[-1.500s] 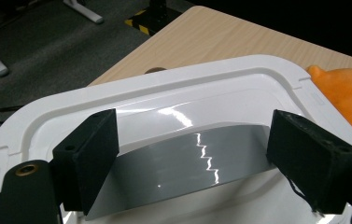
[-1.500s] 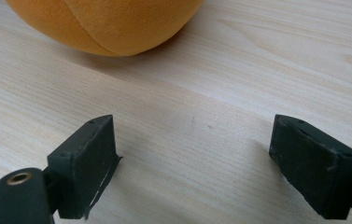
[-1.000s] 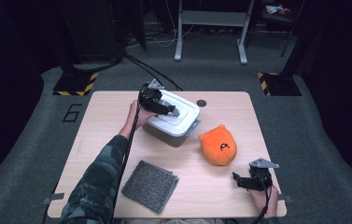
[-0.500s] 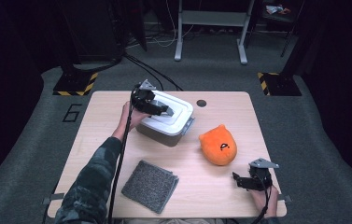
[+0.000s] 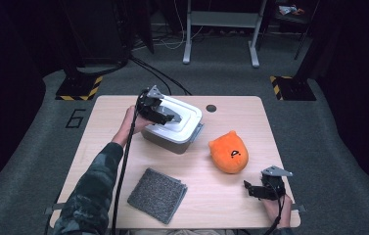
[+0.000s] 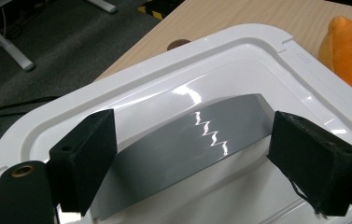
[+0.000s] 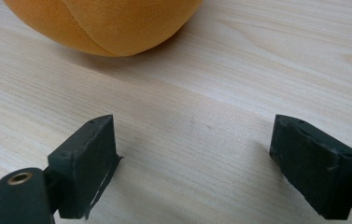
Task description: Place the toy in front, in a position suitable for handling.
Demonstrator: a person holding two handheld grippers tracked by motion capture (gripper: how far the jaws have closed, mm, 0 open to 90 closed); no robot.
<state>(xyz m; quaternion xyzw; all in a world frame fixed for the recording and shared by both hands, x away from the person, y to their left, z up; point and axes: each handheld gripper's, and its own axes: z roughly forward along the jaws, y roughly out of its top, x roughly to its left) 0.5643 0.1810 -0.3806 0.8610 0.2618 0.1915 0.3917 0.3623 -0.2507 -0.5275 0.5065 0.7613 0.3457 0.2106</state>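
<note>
"6" (image 5: 76,118) on floor; left gripper (image 5: 171,117) agape astride box handle (image 6: 197,135); right gripper (image 5: 250,188) agape, empty.

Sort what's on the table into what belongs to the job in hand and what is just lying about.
In the job:
- white lidded box, with its grey handle
- left gripper, jaws open either side of that handle

Lying about:
- orange plush toy
- grey folded cloth
- right gripper, open, on the table

A large digit "6" (image 5: 75,118) is marked in black on the grey floor just left of the worktop's far left corner. The orange plush toy (image 5: 228,152) carries a small black mark on its front, like a face or a letter, too small to read. No other text is legible.
</note>
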